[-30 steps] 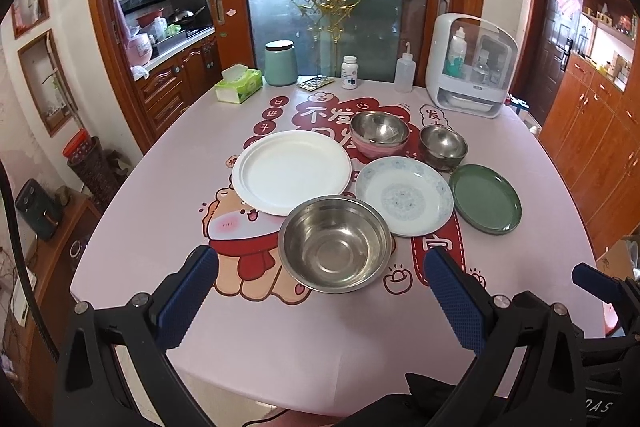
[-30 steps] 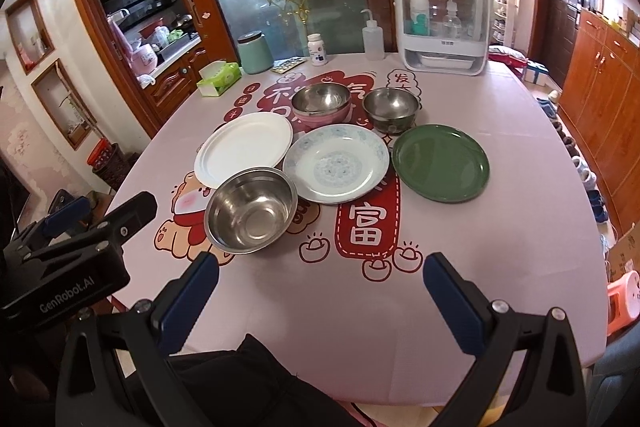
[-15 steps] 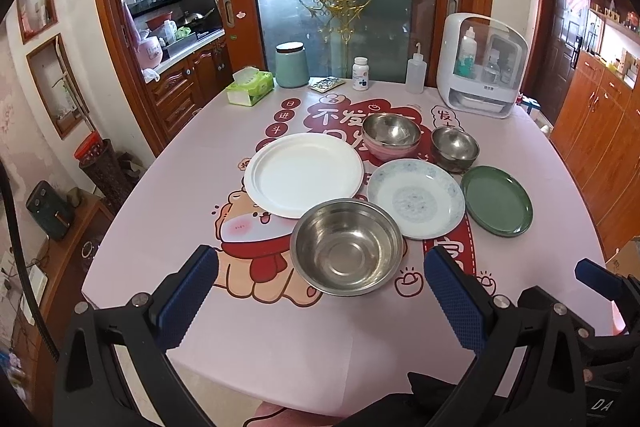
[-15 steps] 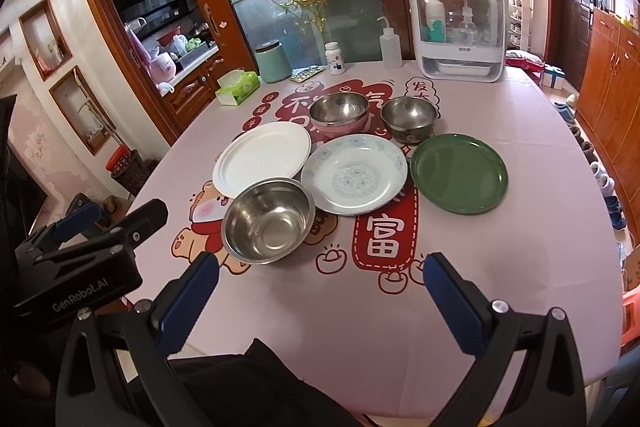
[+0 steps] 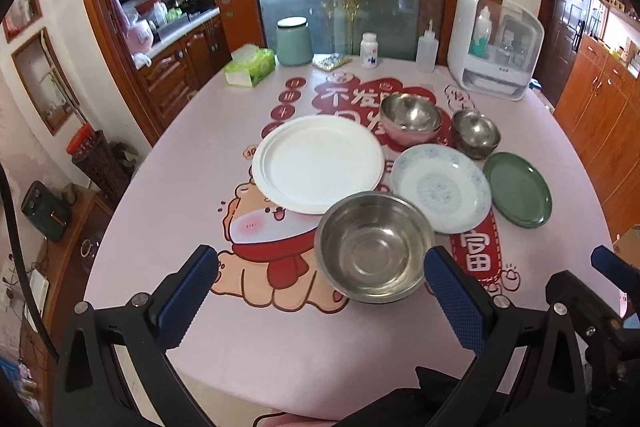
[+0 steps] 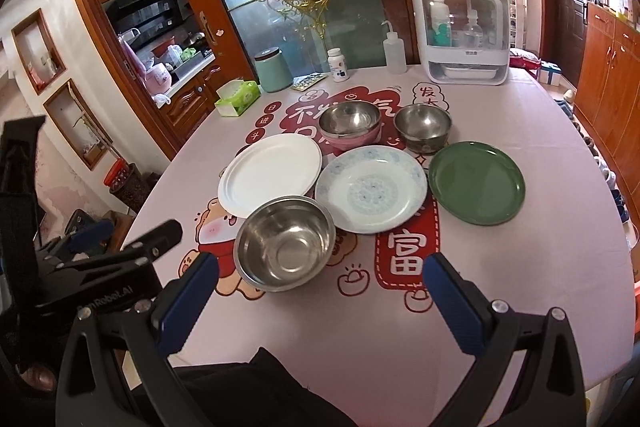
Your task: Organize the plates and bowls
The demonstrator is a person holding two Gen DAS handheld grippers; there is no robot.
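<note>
Between wide-open left gripper [image 5: 320, 285] and plates — a steel bowl [image 5: 374, 247]; right gripper [image 6: 316, 287] equally wide.

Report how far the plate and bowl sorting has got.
Almost nothing done: only a steel bowl already sits nested in the pink bowl. In hand: nothing; both tools, left and right, are open. Left: white plate, patterned plate, green plate, large steel bowl, small steel bowl.

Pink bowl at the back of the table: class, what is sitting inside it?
A steel bowl is nested in the pink bowl. The pink bowl's inside is covered, so anything beneath stays hidden.
</note>
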